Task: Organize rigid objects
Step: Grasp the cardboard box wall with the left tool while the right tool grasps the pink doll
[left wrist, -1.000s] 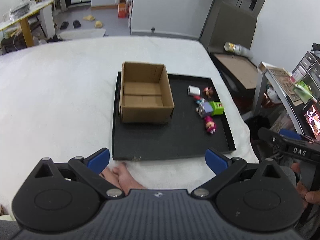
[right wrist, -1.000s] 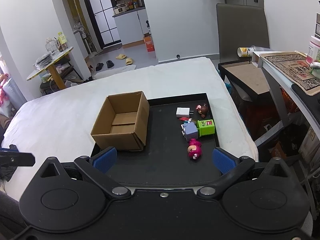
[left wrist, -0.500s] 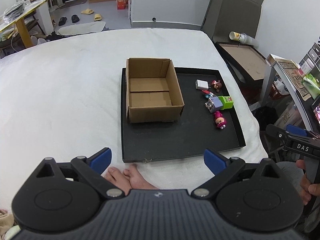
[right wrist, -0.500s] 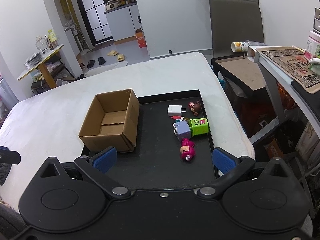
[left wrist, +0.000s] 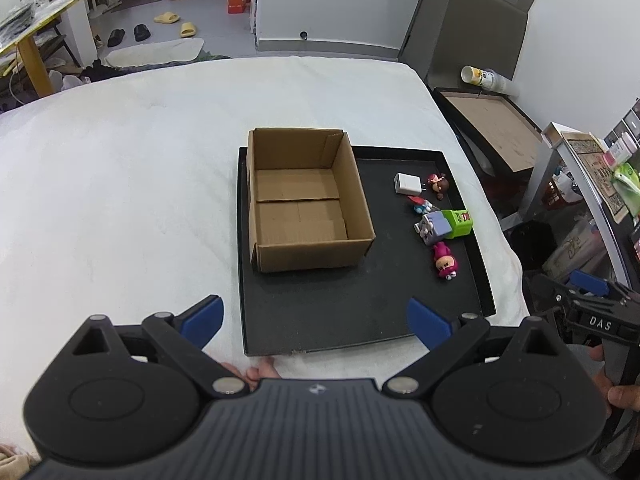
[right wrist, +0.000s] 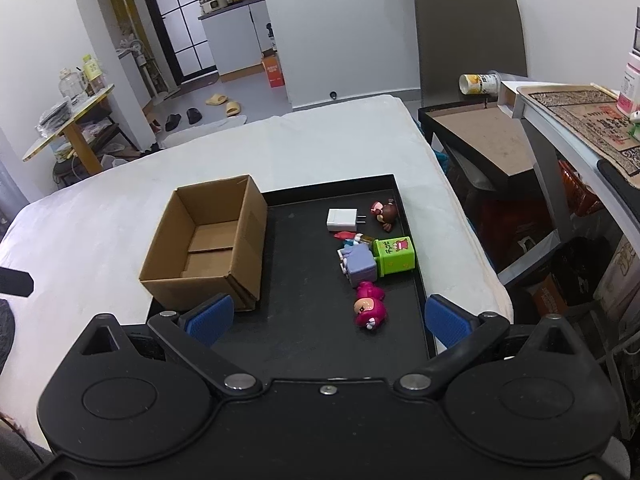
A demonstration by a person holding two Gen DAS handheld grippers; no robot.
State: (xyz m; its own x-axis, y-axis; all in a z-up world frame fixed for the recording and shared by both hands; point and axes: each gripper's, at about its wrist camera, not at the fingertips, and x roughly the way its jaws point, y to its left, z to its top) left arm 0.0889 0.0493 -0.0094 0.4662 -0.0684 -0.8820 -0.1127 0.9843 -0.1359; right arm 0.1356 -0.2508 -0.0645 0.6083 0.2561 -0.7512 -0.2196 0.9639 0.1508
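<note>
left tool point(left wrist: 314, 322) spread wide, right tool point(right wrist: 329, 322) seemingly likewise

Bright, even indoor light falls from above; shadows are soft and short. Both views stay sharp, with strong fisheye bending and dark vignetted corners.

White walls point(right wrist: 340, 20), grey floor point(right wrist: 240, 92), slippers point(right wrist: 224, 104).

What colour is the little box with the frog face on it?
Bright green. The little box lies on the black tray, and it shows best in the right wrist view.
</note>
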